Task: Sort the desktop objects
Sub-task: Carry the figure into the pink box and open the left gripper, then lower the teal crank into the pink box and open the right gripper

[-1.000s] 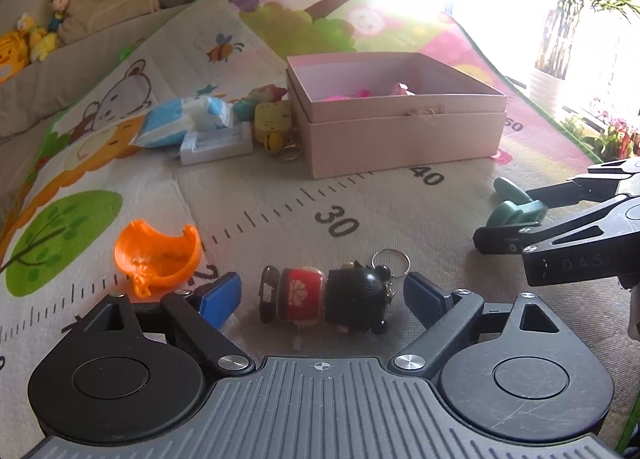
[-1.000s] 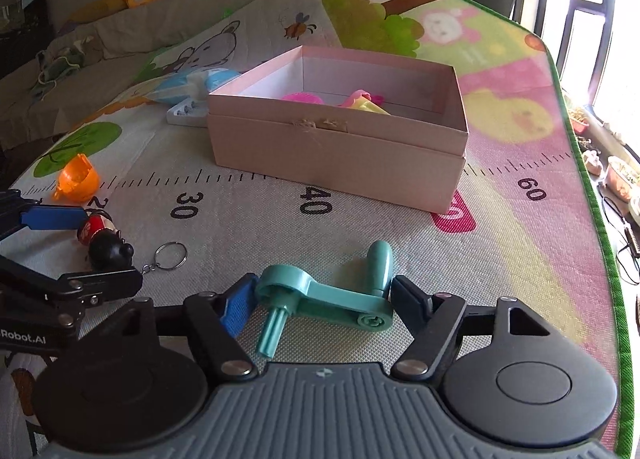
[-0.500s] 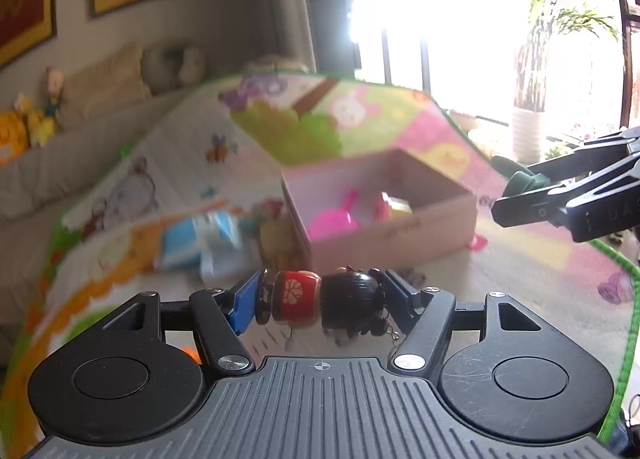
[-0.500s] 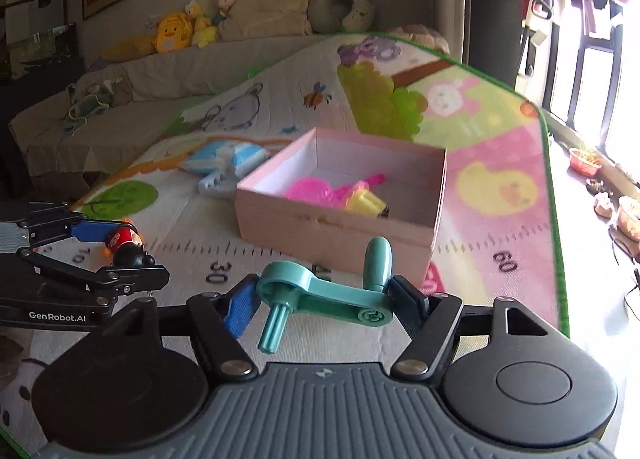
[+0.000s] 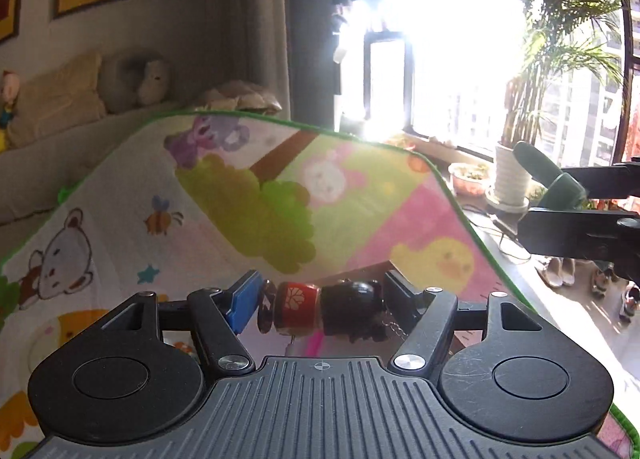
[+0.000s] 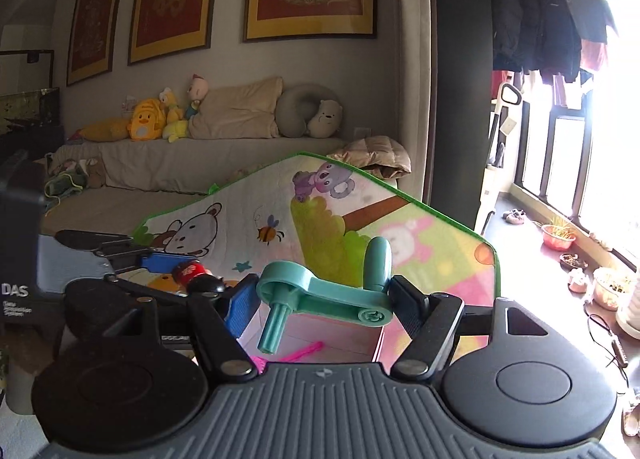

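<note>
here the left tongs [image 5: 320, 305] pinch a red-and-black doll keychain [image 5: 326, 311] while the right tongs [image 6: 326, 301] pinch a teal crank handle [image 6: 332, 291], both held above the pink box [image 6: 340, 339] on the play mat [image 5: 360, 195].

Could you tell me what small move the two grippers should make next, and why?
Probably lower both slightly, then open. The left gripper holds the red-and-black doll keychain and the right gripper the teal crank handle, both raised above the pink box visible just beneath.
</note>
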Tool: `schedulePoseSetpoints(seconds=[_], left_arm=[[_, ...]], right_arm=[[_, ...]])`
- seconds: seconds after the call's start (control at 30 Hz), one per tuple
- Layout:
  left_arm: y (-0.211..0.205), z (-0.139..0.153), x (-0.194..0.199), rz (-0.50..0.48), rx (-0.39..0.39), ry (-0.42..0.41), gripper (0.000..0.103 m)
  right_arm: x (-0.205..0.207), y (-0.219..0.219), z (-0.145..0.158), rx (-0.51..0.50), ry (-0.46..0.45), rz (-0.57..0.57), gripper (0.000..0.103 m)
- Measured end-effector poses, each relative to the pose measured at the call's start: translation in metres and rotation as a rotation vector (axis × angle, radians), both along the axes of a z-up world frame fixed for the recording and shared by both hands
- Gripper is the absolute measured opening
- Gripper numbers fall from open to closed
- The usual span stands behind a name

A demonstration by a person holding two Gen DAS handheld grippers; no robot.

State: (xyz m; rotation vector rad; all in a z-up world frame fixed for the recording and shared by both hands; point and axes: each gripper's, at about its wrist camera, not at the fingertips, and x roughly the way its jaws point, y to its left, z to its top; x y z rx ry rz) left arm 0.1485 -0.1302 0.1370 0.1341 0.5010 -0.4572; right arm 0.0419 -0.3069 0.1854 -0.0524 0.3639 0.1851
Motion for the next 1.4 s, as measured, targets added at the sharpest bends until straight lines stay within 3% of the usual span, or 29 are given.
schedulePoseSetpoints(seconds=[0.07, 0.17, 0.27, 0.5, 0.63, 0.77, 0.9, 1.1, 1.17, 1.27, 1.4], left_arm=[[0.005, -0.01, 0.015, 0.036, -0.027, 0.04, 0.083], [0.027, -0.019, 0.008, 0.061, -0.026, 0.022, 0.094], [0.052, -0.027, -0.022, 0.102, 0.047, -0.028, 0.096], [0.106, -0.062, -0.089, 0.174, 0.15, -0.047, 0.1], [0.141, -0.085, -0.108, 0.26, 0.181, -0.033, 0.1], [0.175, -0.106, -0.115, 0.327, 0.126, 0.067, 0.1], [0.186, -0.116, -0.125, 0.336, 0.075, 0.079, 0.101], [0.194, -0.123, -0.131, 0.327, -0.021, 0.084, 0.102], [0.199, -0.122, -0.133, 0.328, -0.057, 0.069, 0.102], [0.206, -0.122, -0.133, 0.34, -0.108, 0.08, 0.102], [0.213, -0.123, -0.132, 0.349, -0.155, 0.098, 0.102]], right_arm=[[0.013, -0.007, -0.008, 0.024, 0.029, -0.01, 0.071], [0.036, -0.014, -0.023, 0.048, 0.085, -0.012, 0.071], [0.062, -0.009, -0.039, 0.058, 0.15, 0.004, 0.071], [0.134, 0.023, -0.087, 0.096, 0.385, 0.065, 0.072], [0.137, 0.029, -0.094, 0.105, 0.417, 0.046, 0.08], [0.125, 0.049, -0.082, 0.04, 0.387, 0.053, 0.08], [0.125, 0.09, -0.066, -0.007, 0.373, 0.115, 0.084], [0.186, 0.157, -0.064, 0.095, 0.526, 0.145, 0.084], [0.215, 0.184, -0.078, 0.079, 0.581, 0.112, 0.075], [0.247, 0.224, -0.101, -0.125, 0.534, 0.044, 0.038], [0.282, 0.252, -0.133, -0.282, 0.548, -0.01, 0.034]])
